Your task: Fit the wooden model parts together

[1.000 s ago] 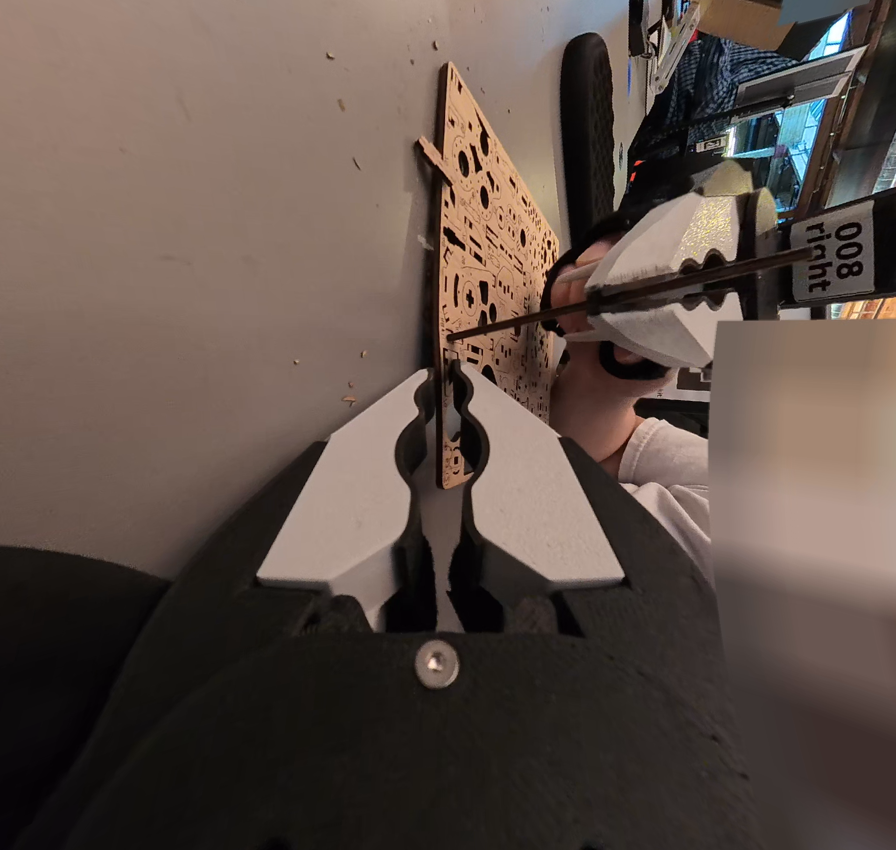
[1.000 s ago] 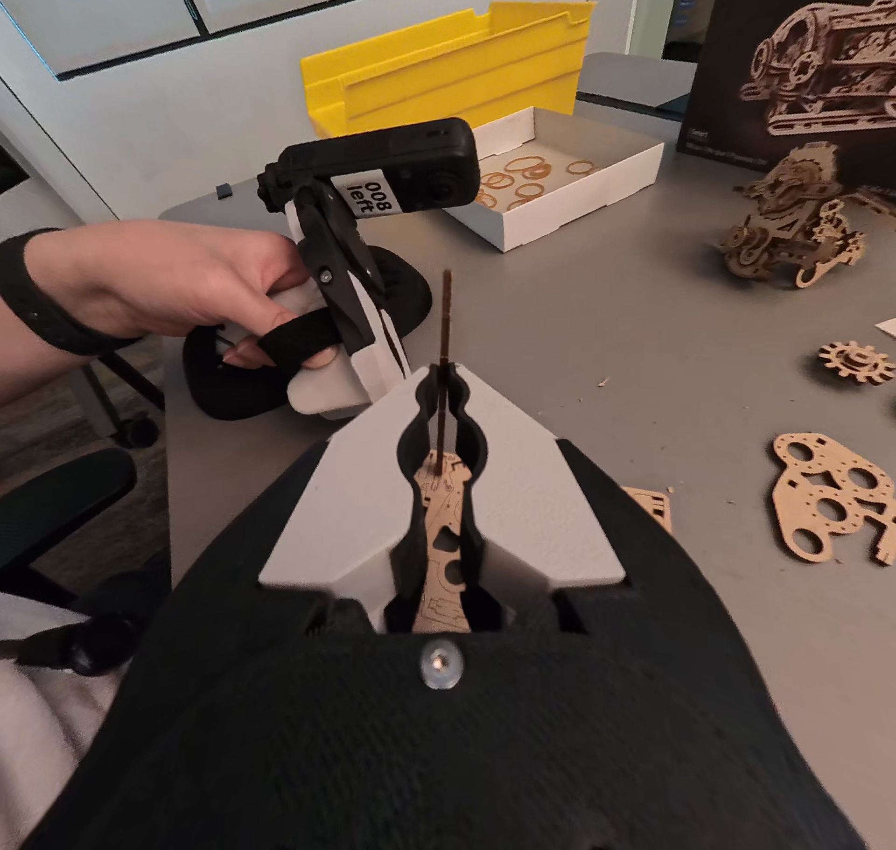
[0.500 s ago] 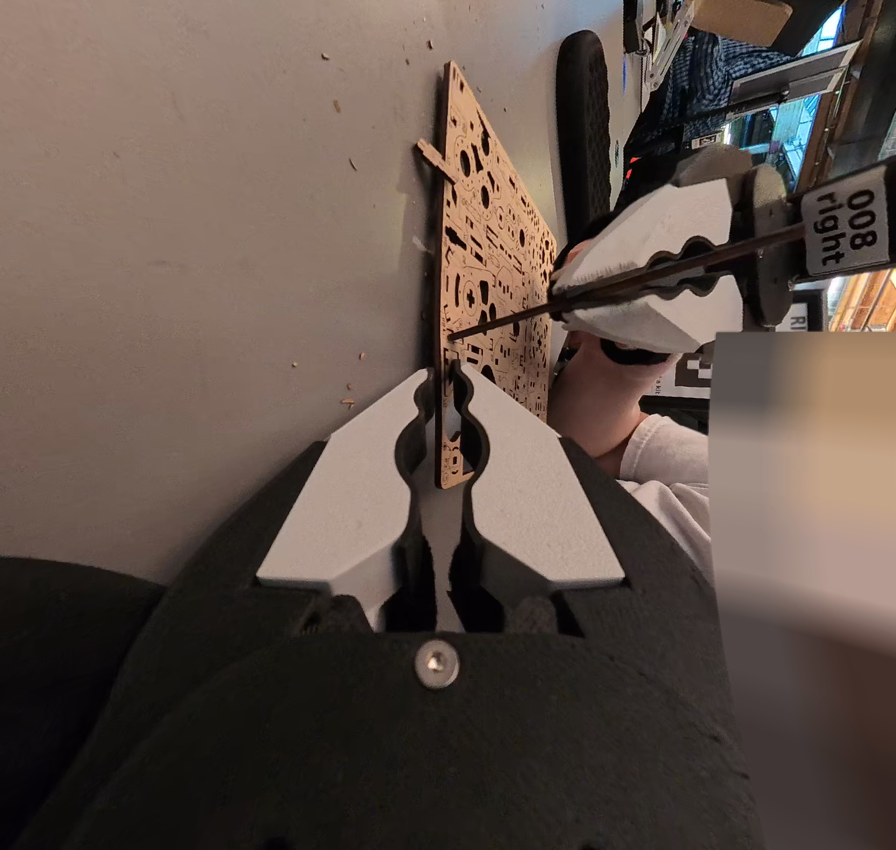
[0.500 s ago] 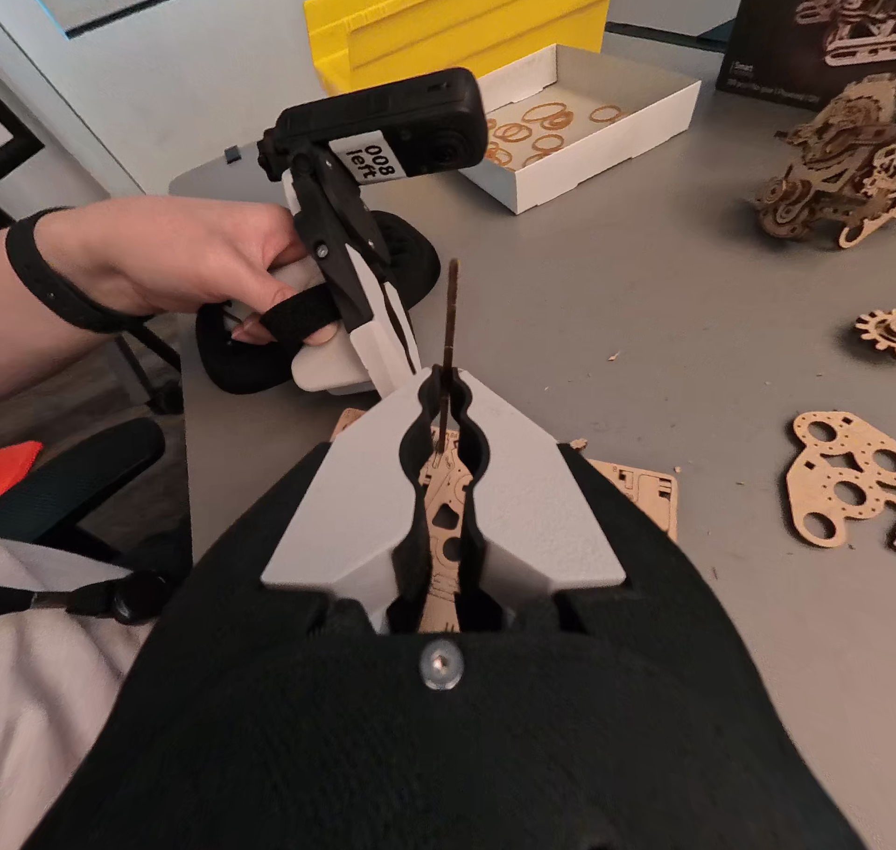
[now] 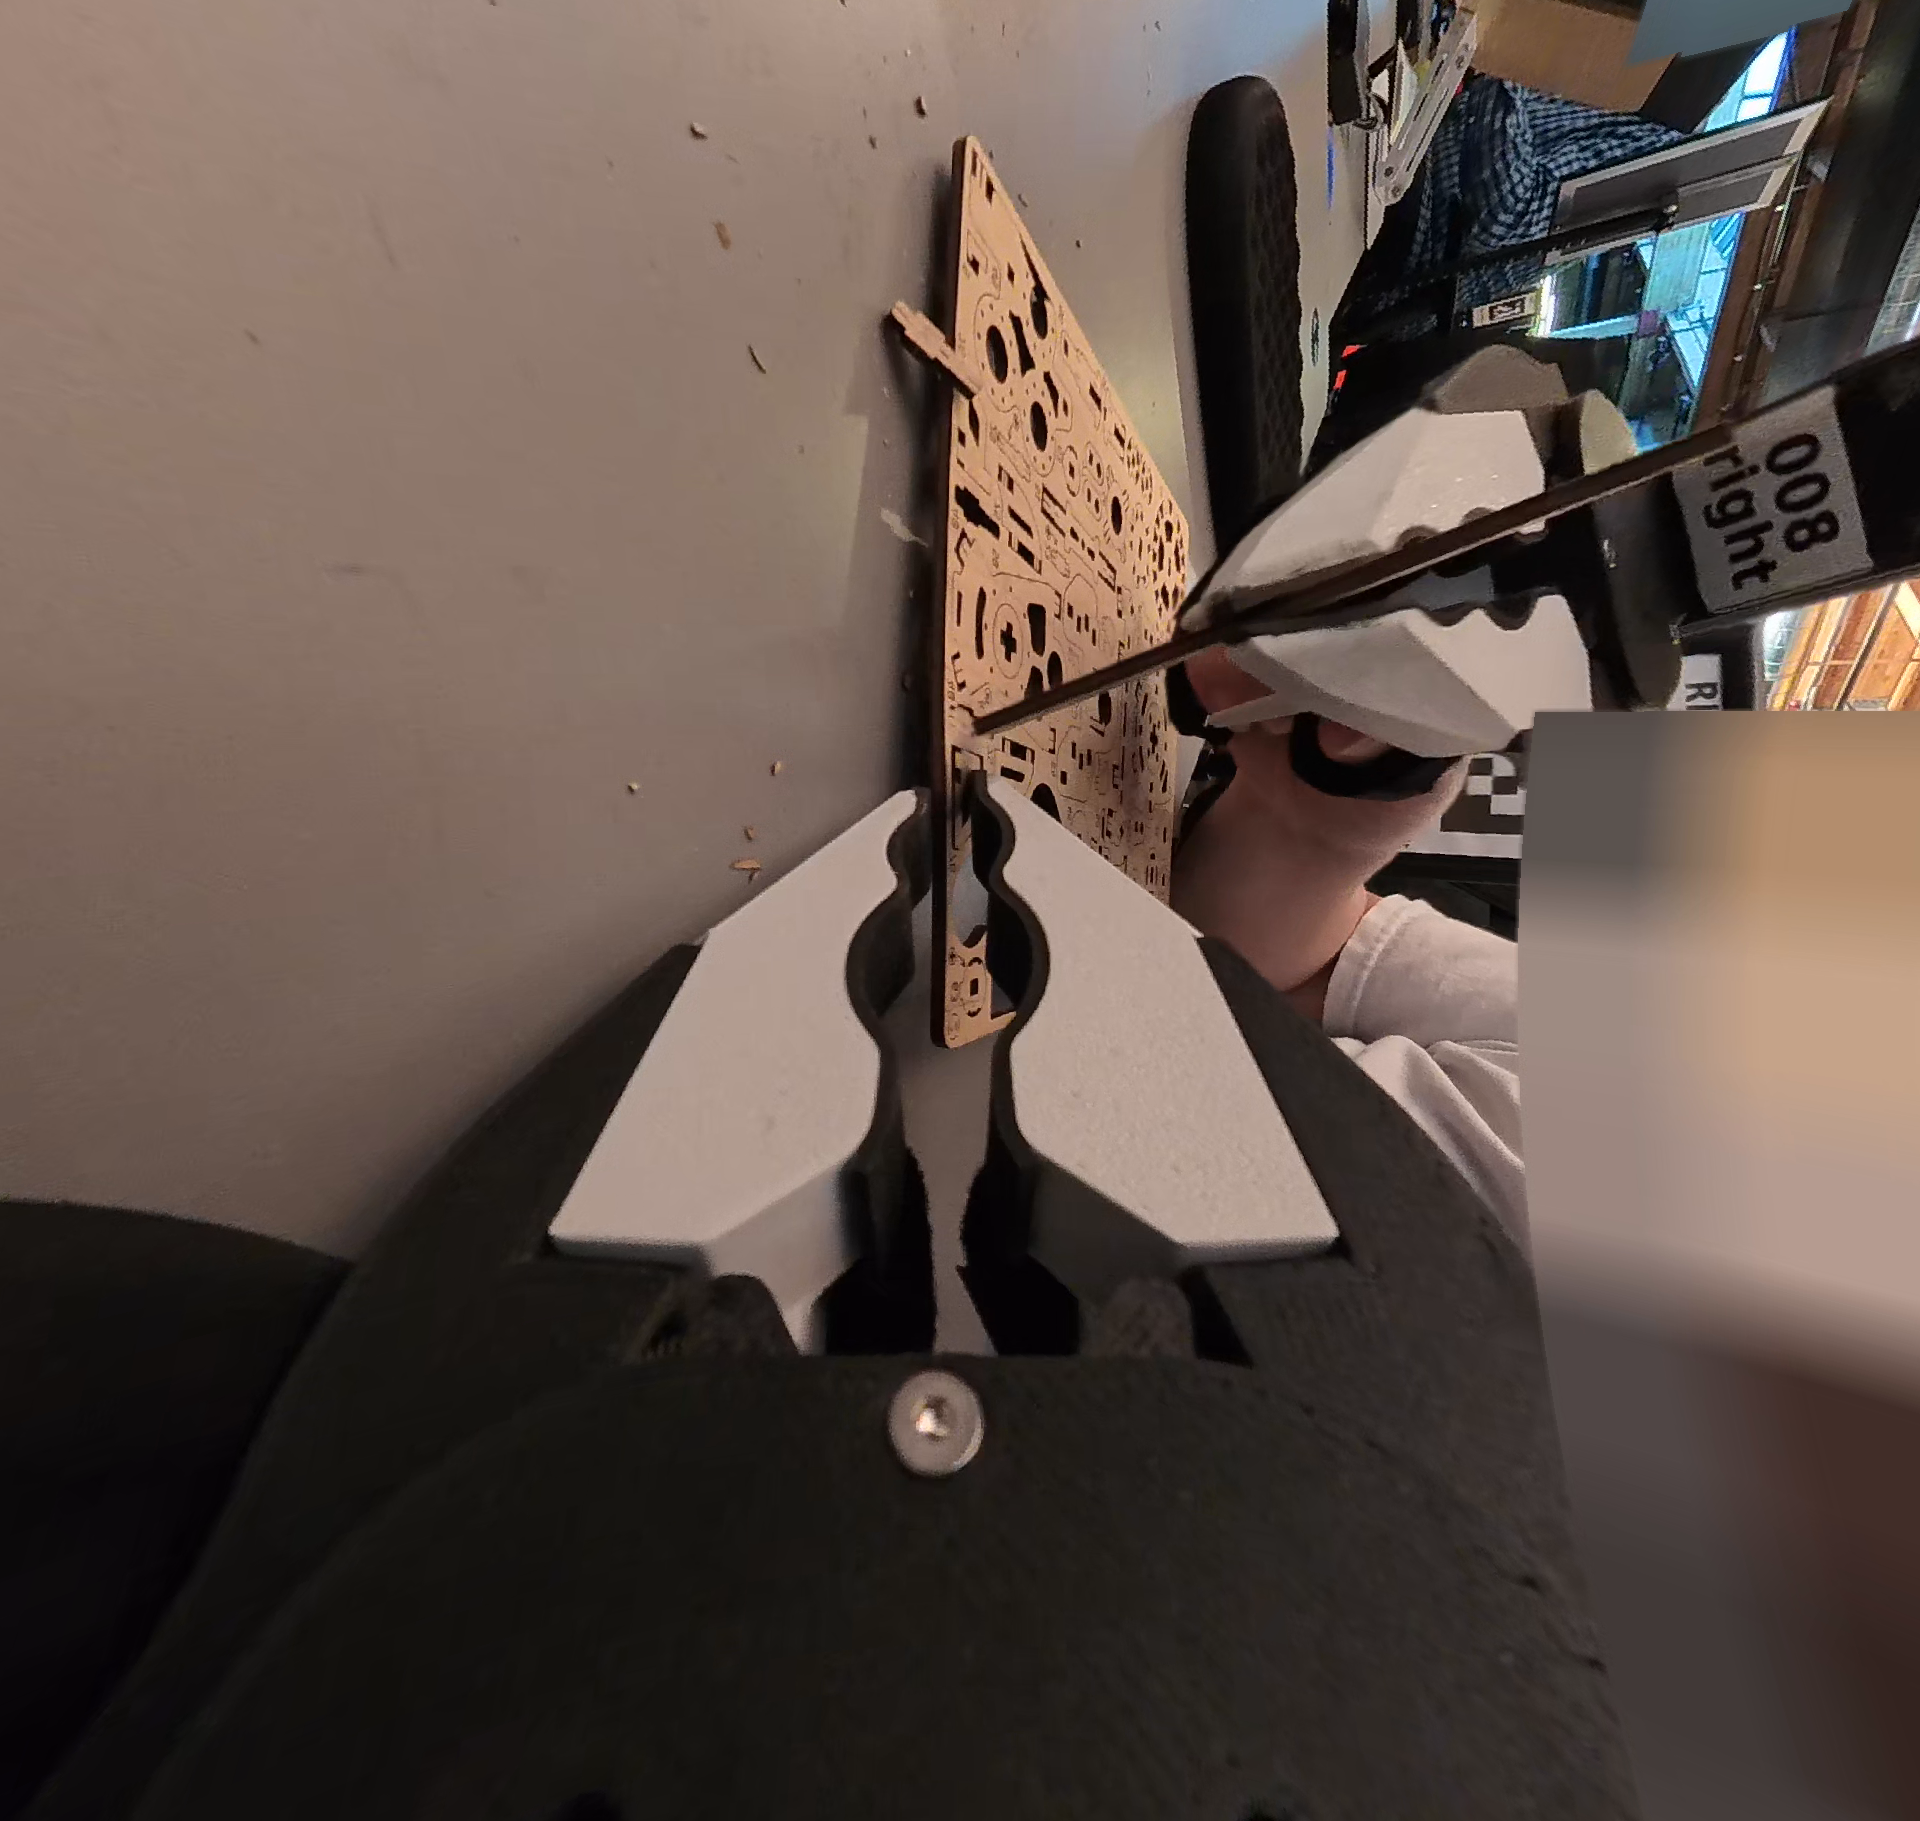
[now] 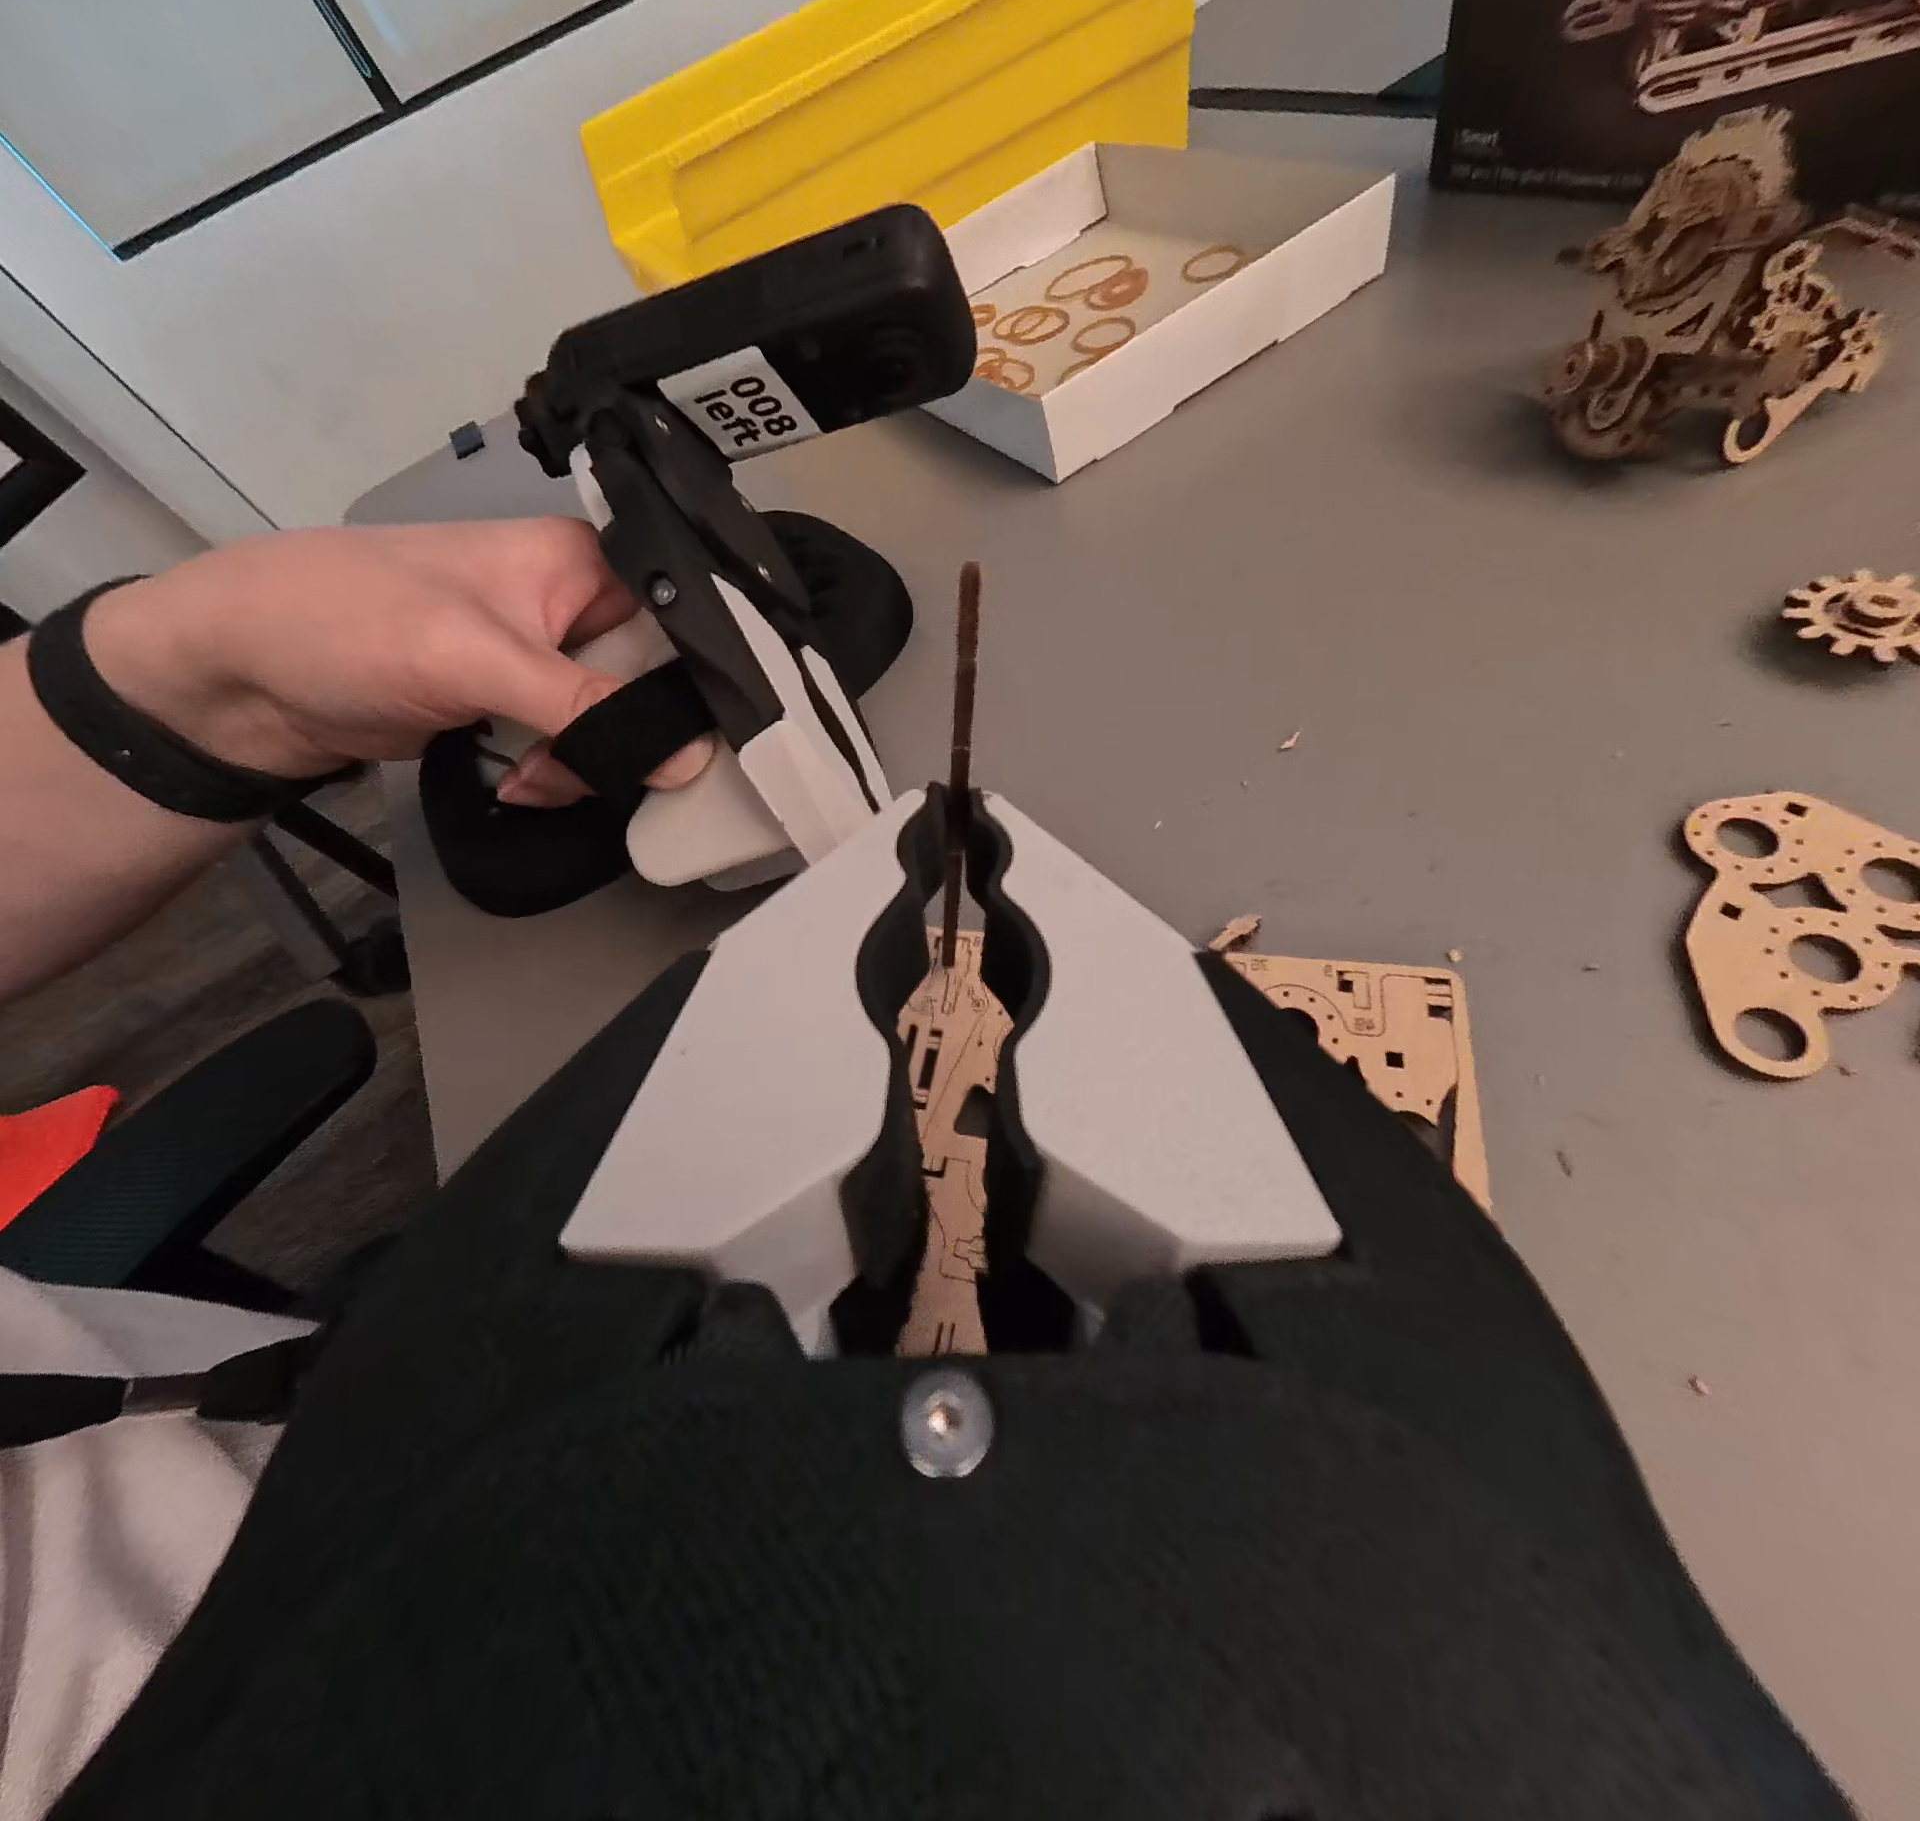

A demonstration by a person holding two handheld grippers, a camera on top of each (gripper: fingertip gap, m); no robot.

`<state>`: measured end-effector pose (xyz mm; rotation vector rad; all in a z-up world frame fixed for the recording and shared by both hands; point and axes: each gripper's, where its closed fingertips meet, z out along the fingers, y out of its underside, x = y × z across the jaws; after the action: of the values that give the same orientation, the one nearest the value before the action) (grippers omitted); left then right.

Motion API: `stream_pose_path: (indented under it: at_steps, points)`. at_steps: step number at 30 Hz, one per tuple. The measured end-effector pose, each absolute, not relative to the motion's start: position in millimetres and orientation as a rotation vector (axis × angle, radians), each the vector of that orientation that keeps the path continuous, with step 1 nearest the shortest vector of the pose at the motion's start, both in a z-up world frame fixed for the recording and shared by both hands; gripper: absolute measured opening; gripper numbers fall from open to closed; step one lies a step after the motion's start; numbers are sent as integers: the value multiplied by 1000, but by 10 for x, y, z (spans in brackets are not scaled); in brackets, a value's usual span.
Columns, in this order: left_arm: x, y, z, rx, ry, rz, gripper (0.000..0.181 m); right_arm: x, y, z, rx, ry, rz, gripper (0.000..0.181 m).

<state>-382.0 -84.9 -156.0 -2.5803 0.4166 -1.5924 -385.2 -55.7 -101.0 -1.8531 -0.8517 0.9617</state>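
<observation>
Your left hand-held gripper [image 5: 961, 826] pinches the laser-cut plywood sheet [image 5: 1049, 566] while your right hand-held gripper [image 6: 956, 805] clamps a thin wooden strip [image 6: 964, 670]; pushing askew could snap it.

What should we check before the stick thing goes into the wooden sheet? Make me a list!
1. Left gripper pinches the wooden sheet by its edge: ok.
2. Right gripper is clamped on the thin dark piece: ok.
3. Piece's tip is close to the sheet, near the left gripper: ok.
4. Tip lined up with a slot: cannot tell, the cutouts are too small.
5. Sheet lies flat on the grey table: ok.
6. Loose wooden plate and gear are away from the work: ok.
</observation>
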Motion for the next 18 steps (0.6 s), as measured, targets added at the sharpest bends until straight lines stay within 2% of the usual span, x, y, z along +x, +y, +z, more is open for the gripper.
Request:
stream_pose_path:
  at_steps: [18]
  points:
    - [-3819, -850, -1560, -2580, 418, -1595, 5, -3835, -572, -1045, -1856, -847, 938, 1]
